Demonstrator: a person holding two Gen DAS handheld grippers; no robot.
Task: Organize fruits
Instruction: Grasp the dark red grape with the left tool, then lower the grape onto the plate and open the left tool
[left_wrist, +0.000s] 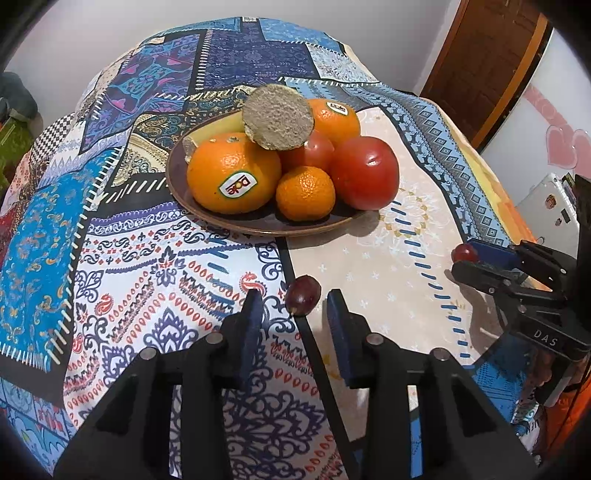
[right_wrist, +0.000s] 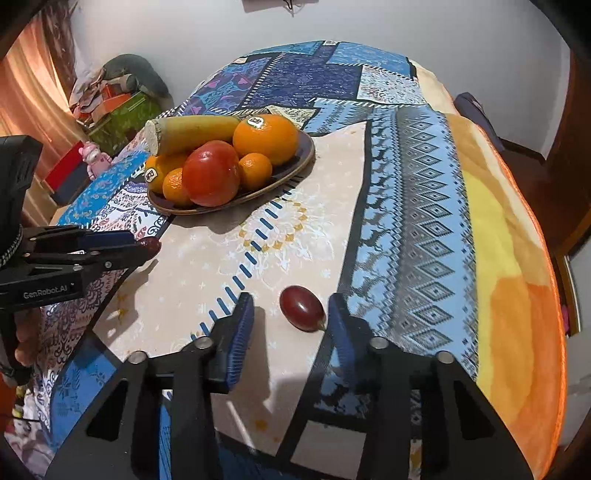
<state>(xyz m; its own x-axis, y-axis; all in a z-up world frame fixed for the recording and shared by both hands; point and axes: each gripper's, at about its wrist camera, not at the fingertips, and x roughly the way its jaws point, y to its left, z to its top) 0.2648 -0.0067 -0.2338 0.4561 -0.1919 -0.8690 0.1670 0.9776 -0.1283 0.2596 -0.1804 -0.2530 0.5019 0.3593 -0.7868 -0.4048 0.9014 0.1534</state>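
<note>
A brown plate (left_wrist: 258, 226) (right_wrist: 295, 162) on the patterned cloth holds oranges (left_wrist: 233, 173), a small mandarin (left_wrist: 305, 193), a red tomato (left_wrist: 365, 172) (right_wrist: 211, 173) and a yellow-green fruit with a cut end (left_wrist: 277, 116) (right_wrist: 195, 130). One dark red grape (left_wrist: 303, 290) lies on the cloth between the tips of my open left gripper (left_wrist: 294, 301). Another grape (right_wrist: 302, 308) lies between the tips of my open right gripper (right_wrist: 291, 304). In the left wrist view the right gripper (left_wrist: 466, 258) shows at the right with its grape (left_wrist: 463, 253).
The table has a rounded edge; an orange-yellow blanket (right_wrist: 517, 258) covers its right side. Boxes and clutter (right_wrist: 114, 107) stand on the floor to the left. A wooden door (left_wrist: 480, 62) and a white appliance (left_wrist: 546, 210) lie beyond the right edge.
</note>
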